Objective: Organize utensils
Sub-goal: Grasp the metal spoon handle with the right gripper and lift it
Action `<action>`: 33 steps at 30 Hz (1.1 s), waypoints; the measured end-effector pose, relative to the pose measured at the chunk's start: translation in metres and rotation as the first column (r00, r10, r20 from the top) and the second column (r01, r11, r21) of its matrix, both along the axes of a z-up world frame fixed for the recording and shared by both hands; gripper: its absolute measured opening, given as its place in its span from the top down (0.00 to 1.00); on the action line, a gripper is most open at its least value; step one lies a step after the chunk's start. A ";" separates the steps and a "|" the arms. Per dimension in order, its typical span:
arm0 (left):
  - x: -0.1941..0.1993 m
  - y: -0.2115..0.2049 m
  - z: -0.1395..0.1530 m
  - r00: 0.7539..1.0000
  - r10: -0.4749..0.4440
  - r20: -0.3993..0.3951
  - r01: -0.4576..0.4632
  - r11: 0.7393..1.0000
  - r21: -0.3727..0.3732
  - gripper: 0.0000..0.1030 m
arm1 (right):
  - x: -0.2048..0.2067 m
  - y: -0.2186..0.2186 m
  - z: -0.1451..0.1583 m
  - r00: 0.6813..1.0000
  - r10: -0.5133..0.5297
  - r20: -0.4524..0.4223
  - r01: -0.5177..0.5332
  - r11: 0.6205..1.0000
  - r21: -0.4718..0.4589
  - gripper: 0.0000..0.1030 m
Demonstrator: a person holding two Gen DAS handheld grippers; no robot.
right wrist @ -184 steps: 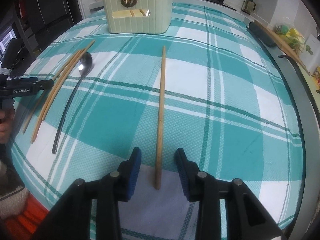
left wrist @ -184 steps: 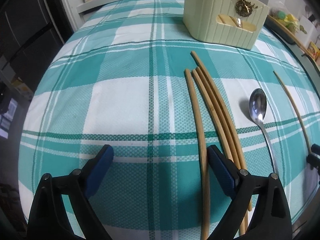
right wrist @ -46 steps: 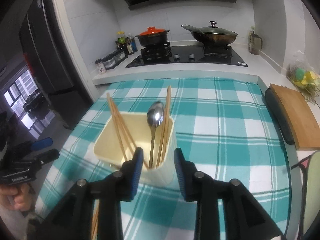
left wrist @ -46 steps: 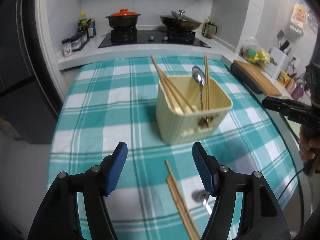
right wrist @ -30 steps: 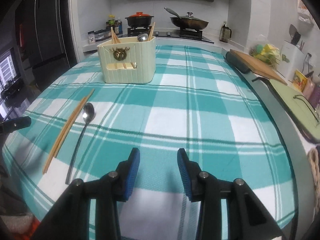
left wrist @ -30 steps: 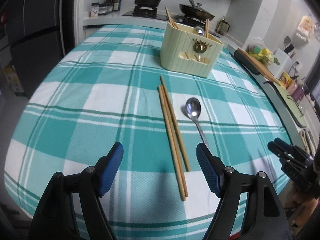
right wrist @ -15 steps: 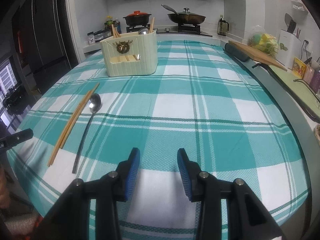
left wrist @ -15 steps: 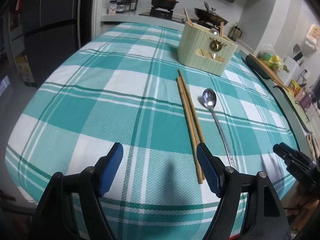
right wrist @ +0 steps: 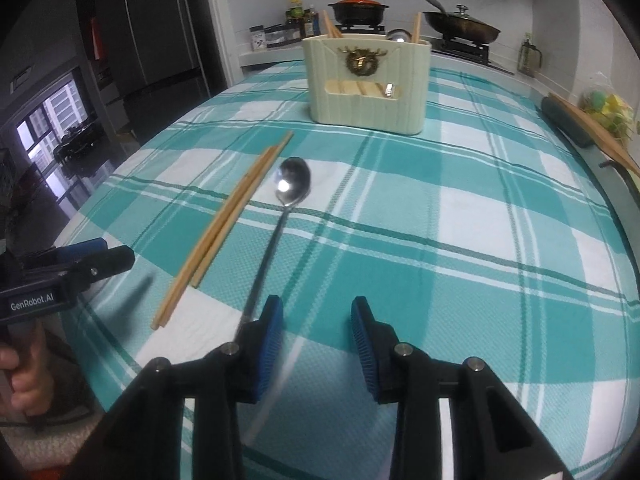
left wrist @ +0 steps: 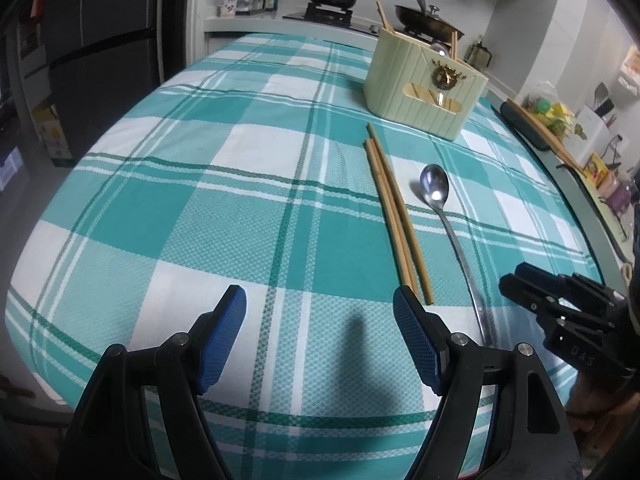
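Observation:
A cream utensil holder (left wrist: 424,84) (right wrist: 366,80) stands at the far side of the teal checked tablecloth with chopsticks and a spoon in it. Two wooden chopsticks (left wrist: 394,216) (right wrist: 226,224) lie side by side on the cloth, with a metal spoon (left wrist: 436,192) (right wrist: 294,182) to their right. My left gripper (left wrist: 320,332) is open and empty, low over the near edge, left of the chopsticks' near ends. My right gripper (right wrist: 316,340) is open and empty; the spoon's handle end lies by its left finger (right wrist: 268,332).
A stove with a red-lidded pot (right wrist: 360,10) and a pan (right wrist: 460,26) is behind the table. A cutting board (left wrist: 540,128) lies on the counter to the right. A dark fridge (left wrist: 100,60) stands at left. The table edge runs close below both grippers.
Both grippers have come down and closer to the table's near edge. The right gripper has moved left toward the spoon handle. Chopsticks and spoon have not moved.

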State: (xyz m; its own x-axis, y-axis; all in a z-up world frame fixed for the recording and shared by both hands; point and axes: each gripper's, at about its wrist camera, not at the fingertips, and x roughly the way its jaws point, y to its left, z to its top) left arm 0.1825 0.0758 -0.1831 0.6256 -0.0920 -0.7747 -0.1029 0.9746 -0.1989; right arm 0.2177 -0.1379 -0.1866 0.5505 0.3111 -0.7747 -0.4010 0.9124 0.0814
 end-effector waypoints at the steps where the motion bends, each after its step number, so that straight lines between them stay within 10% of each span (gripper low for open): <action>1: 0.000 0.001 0.000 1.000 0.006 0.001 -0.006 1.000 0.001 0.25 | 0.004 0.007 -0.001 1.000 0.017 -0.002 -0.017 1.000 0.003 0.65; 8: 0.001 0.003 0.000 1.000 0.015 -0.007 -0.015 1.000 0.014 0.25 | 0.035 0.064 -0.019 0.995 0.099 0.007 -0.098 0.989 -0.111 0.66; 11: 0.008 0.001 0.001 1.000 0.003 -0.005 -0.003 1.000 0.020 0.22 | 0.040 0.067 -0.021 0.996 0.075 0.047 -0.068 0.987 -0.144 0.86; 24: 0.067 -0.031 -0.005 0.994 -0.104 -0.016 0.105 0.990 0.090 0.21 | 0.032 -0.040 -0.019 0.960 -0.277 0.047 0.281 0.943 -0.178 0.93; 33: 0.077 -0.035 -0.022 0.996 -0.067 -0.063 0.075 0.987 0.142 0.17 | 0.015 -0.064 -0.020 0.950 -0.309 0.053 0.314 0.935 -0.164 0.93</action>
State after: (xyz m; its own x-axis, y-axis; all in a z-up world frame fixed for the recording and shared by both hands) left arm 0.2595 0.0409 -0.2047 0.5749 -0.0198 -0.8180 -0.0395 0.9979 -0.0519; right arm 0.2322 -0.2015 -0.2068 0.6192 -0.0127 -0.7851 -0.0944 0.9914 -0.0905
